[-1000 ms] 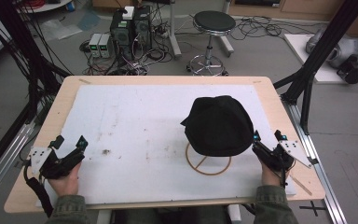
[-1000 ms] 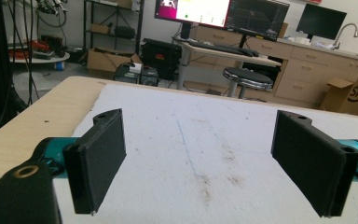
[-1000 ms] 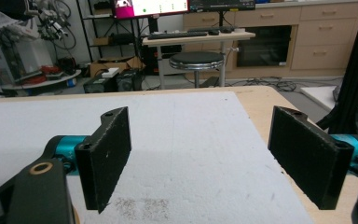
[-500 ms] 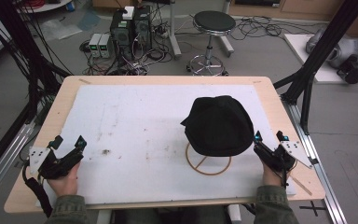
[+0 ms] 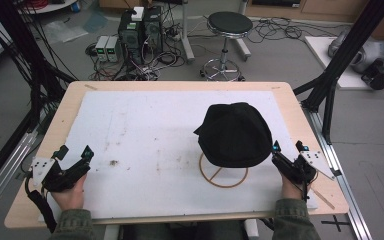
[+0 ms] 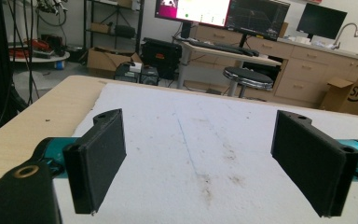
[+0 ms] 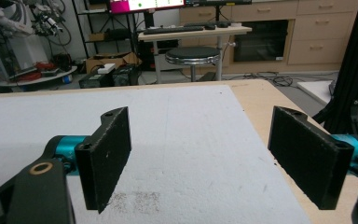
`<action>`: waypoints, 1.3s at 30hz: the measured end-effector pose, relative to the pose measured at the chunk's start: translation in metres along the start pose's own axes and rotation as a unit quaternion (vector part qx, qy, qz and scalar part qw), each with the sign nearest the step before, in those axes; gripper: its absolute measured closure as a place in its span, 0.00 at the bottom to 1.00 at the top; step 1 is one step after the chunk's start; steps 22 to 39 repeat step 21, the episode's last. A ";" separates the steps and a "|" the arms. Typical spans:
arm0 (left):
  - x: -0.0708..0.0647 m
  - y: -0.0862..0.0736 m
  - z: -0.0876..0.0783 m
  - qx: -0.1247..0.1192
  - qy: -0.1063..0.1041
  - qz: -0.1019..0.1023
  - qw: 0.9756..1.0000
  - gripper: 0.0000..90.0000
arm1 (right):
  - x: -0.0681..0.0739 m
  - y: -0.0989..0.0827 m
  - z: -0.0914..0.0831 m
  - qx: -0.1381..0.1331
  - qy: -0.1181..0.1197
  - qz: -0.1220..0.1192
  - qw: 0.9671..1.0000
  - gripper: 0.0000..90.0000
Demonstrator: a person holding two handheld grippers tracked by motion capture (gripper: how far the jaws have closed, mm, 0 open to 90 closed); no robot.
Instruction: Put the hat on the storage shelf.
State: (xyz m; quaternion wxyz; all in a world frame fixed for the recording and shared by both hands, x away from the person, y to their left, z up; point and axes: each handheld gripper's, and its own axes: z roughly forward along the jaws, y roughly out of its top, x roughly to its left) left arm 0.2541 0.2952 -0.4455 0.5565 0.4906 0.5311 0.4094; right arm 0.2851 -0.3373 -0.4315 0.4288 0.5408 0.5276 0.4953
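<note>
A black cap sits on top of a thin wooden ring stand at the right of the white foam board. My left gripper rests near the board's front left corner, held by a hand, its jaws wide apart with nothing between them. In the left gripper view the left gripper frames bare stained board. My right gripper is just right of the cap, near the board's right edge, open and apart from the cap. The right gripper view shows the right gripper with only white board between its pads.
The board lies on a wooden table. Black frame posts rise at the right and left of the table. Behind the table stand a round stool and computer boxes with cables on the floor.
</note>
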 end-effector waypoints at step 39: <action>0.000 -0.001 0.002 0.006 -0.005 -0.002 1.000 0.20 | -0.001 -0.003 0.002 0.008 0.002 0.011 1.000 0.23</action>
